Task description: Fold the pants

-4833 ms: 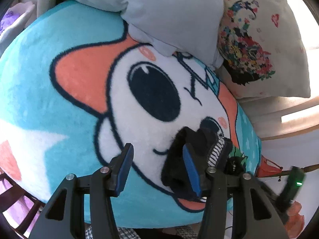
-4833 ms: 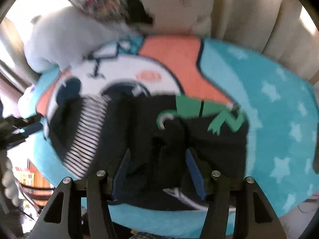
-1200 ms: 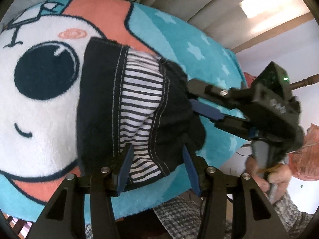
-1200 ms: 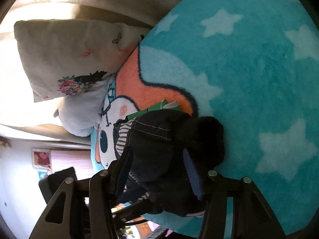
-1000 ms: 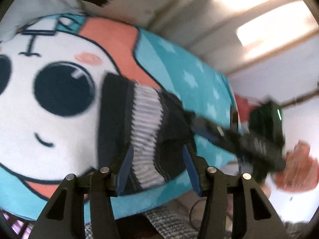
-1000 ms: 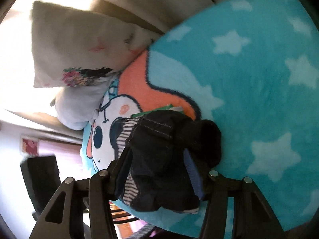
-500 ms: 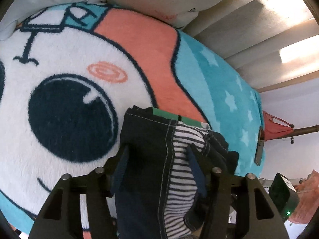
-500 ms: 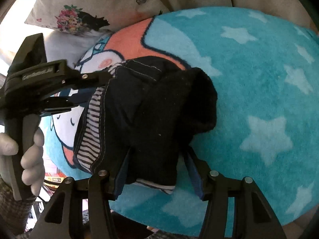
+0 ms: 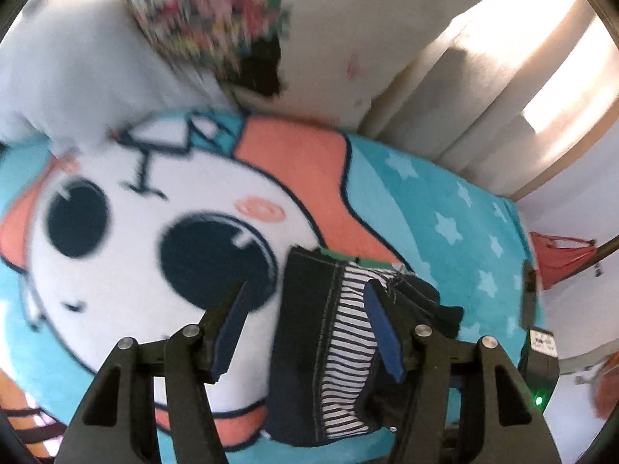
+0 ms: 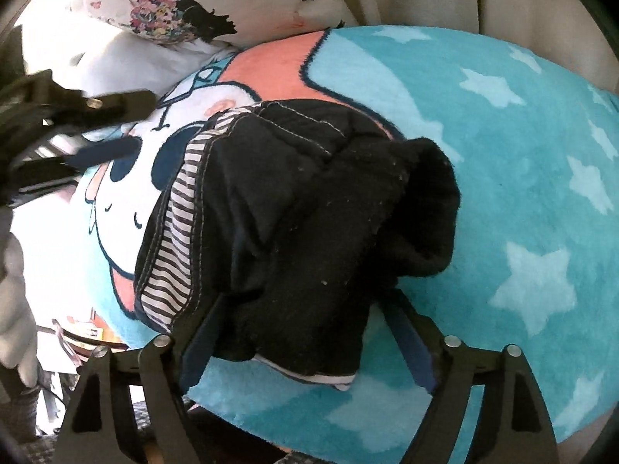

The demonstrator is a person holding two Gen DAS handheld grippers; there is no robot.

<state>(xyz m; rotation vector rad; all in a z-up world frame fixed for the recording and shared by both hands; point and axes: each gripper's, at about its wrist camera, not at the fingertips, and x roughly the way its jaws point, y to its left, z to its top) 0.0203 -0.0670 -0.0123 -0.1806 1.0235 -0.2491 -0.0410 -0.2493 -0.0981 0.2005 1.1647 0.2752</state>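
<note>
The dark pants point(image 10: 294, 208), with a black-and-white striped lining, lie as a folded bundle on the turquoise cartoon blanket point(image 10: 503, 123). My right gripper point(image 10: 305, 348) straddles the near end of the bundle; its jaws are opening, and the blue pads point(image 10: 410, 348) stand wider than the cloth. My left gripper point(image 9: 305, 321) hovers above the blanket with its jaws apart and nothing pressed between them. In the left wrist view the pants point(image 9: 321, 340) lie behind its right finger. The left gripper point(image 10: 143, 120) also shows in the right wrist view, left of the bundle and clear of it.
A floral pillow point(image 10: 201, 4) and a pale pillow point(image 9: 77, 69) lie at the far edge of the blanket. Beige upholstery point(image 9: 464, 96) rises behind. A hand point(image 10: 15, 309) holds the left gripper's handle. A black housing with a green light point(image 9: 539, 371) sits right of the pants.
The left gripper let go of the pants and drew back and up, tilting toward the pillows. The right gripper's jaws spread wider around the bundle, which now rests on the blanket.
</note>
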